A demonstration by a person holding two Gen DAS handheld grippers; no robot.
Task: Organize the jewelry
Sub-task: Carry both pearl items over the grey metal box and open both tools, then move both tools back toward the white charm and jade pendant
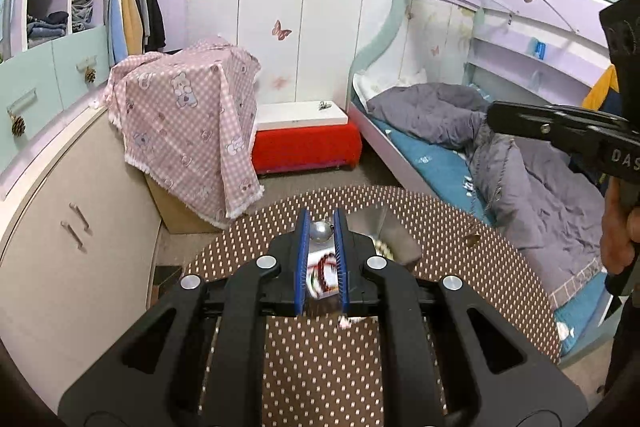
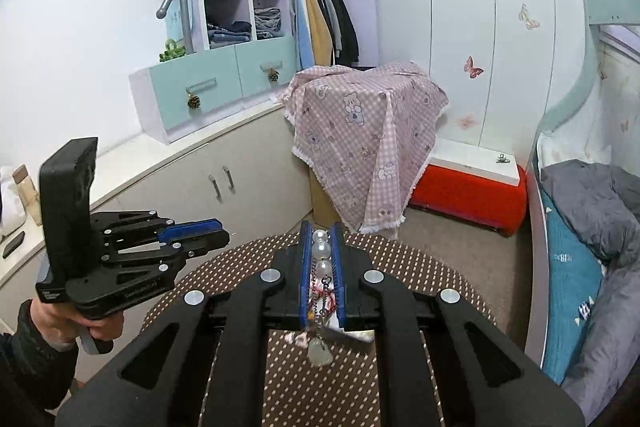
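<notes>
Both tools are raised above the round counter with its brown, white-dotted cover [image 1: 320, 355], and I judge the step in hand to be the carrying of jewellery off the counter toward wherever it is to be stored. The left tool [image 1: 322, 227] has its blue-padded fingers drawn close together; a silvery, pearl-like bead [image 1: 320, 231] sits between their tips, and I read the tool as clamped on it, though the blur leaves the contact uncertain. Further back between the same fingers a blurred red and dark beaded loop [image 1: 323, 277] shows, and I cannot tell whether it is gripped or lies below. The right tool [image 2: 322, 233] is clamped on a strand of clear, pearly beads [image 2: 321, 251], which runs lengthwise between the pads and pokes out past the tips; red thread and small metal links [image 2: 322, 293] sit deeper in the gap, and a pale green pendant [image 2: 320, 355] hangs beneath. Near the far edge of the counter stands an open silvery box with a grey lining [image 1: 394, 241], well below the tools. The next move, in my judgement, calls for steady travel without slackening either grip, since the dangling pendant could swing or snag.
</notes>
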